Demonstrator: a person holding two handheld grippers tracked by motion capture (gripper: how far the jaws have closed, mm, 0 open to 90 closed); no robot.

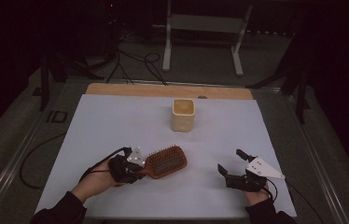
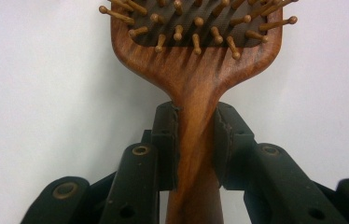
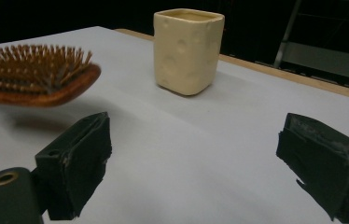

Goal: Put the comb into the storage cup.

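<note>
A brown wooden paddle hairbrush [image 1: 165, 161] with wooden pins hangs just above the white table sheet at front left, bristles up. My left gripper [image 1: 137, 170] is shut on its handle; in the left gripper view both pads squeeze the handle [image 2: 196, 135] just below the brush head. The brush head [image 3: 32, 77] floats over its shadow in the right gripper view. A cream square cup [image 1: 183, 114] stands upright at the middle back, also the cup [image 3: 187, 49] ahead of my right gripper. My right gripper [image 1: 231, 161] rests open at front right, nothing between its fingers [image 3: 77, 158].
A white sheet [image 1: 116, 121] covers the table, with a wooden strip [image 1: 163, 90] along its far edge. Beyond it the dark floor holds cables [image 1: 135, 63] and a white metal stand [image 1: 203, 28]. The person's forearms come in at the bottom.
</note>
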